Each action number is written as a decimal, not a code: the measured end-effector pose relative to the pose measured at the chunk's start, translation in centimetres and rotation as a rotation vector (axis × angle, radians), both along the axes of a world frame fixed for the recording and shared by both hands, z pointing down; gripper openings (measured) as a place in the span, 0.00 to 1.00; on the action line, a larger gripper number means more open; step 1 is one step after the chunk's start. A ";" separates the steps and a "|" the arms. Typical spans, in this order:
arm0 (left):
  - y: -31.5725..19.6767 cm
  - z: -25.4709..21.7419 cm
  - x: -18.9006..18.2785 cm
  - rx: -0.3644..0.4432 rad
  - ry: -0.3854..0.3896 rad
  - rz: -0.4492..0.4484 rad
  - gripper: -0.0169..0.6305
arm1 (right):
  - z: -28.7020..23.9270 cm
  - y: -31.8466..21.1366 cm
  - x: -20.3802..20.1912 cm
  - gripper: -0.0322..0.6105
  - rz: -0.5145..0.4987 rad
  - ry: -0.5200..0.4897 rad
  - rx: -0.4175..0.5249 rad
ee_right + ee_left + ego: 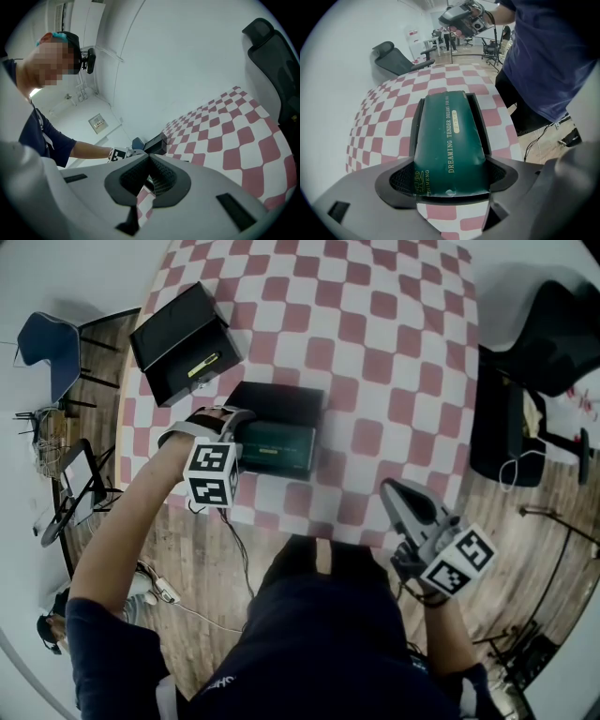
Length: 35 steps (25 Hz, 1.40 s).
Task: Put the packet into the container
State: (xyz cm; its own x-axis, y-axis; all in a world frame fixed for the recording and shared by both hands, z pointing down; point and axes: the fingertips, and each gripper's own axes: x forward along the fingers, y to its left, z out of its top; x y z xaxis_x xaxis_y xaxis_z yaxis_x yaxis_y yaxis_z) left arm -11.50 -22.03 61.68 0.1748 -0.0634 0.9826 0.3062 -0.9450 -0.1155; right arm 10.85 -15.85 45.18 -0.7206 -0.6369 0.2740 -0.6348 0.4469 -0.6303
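Your navy shirt fills the bottom of the head view. Past it, the left gripper reaches over the near edge of the red-and-white checked tablecloth to the dark green glossy packet. The packet lies across the shallow black rectangular container. A second black box with a yellow label sits well apart, far left. The right gripper hangs off the table edge, touching nothing.

In the left gripper view, the left gripper is clamped on the near end of the packet. The far end rests between the black walls of the container, and the near end looks raised above the rim.

In the right gripper view, the right gripper has its fingers pressed together with nothing between them. It points across the cloth toward the second black box.

Your risks, as I judge them:
- If you let go now, the packet's near end may land on the near wall, not inside it, because it fits the container closely.
- If you push it forward to seat it, the container may slide on the cloth, since nothing braces it.
- If the jaws drag as they withdraw, they could pull the packet back out.
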 end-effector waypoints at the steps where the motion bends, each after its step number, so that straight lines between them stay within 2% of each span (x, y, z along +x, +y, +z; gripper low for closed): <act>1: 0.0 0.0 0.1 0.000 0.004 0.003 0.71 | 0.0 0.1 0.0 0.07 -0.002 -0.001 0.000; 9: 0.1 -0.6 0.0 -0.015 0.002 0.009 0.71 | 0.3 0.6 -0.5 0.07 -0.017 -0.002 -0.006; 14: -0.4 -2.1 0.5 0.006 0.077 -0.061 0.71 | -0.1 0.5 -1.3 0.07 -0.032 0.002 0.009; 19: 0.2 -5.4 1.9 0.002 0.234 -0.164 0.71 | -1.1 0.4 -2.3 0.07 -0.048 0.007 0.032; 26: 1.4 -10.3 2.3 0.029 0.387 -0.242 0.71 | -3.2 0.2 -3.8 0.07 -0.072 0.031 0.078; 33: 2.8 -17.5 2.8 0.079 0.678 -0.391 0.70 | -6.4 -0.1 -5.4 0.07 -0.100 0.058 0.152; 35: 3.6 -19.6 2.7 0.101 0.761 -0.431 0.65 | -7.3 0.0 -5.9 0.07 -0.111 0.068 0.178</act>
State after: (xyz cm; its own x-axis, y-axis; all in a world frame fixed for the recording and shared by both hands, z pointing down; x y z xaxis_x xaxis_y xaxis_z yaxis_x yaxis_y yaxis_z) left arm -8.77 -18.42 42.10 0.7209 -0.3549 0.5953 -0.2686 -0.9349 -0.2321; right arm 4.94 -15.87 37.85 -0.7724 -0.5977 0.2147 -0.6141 0.6168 -0.4923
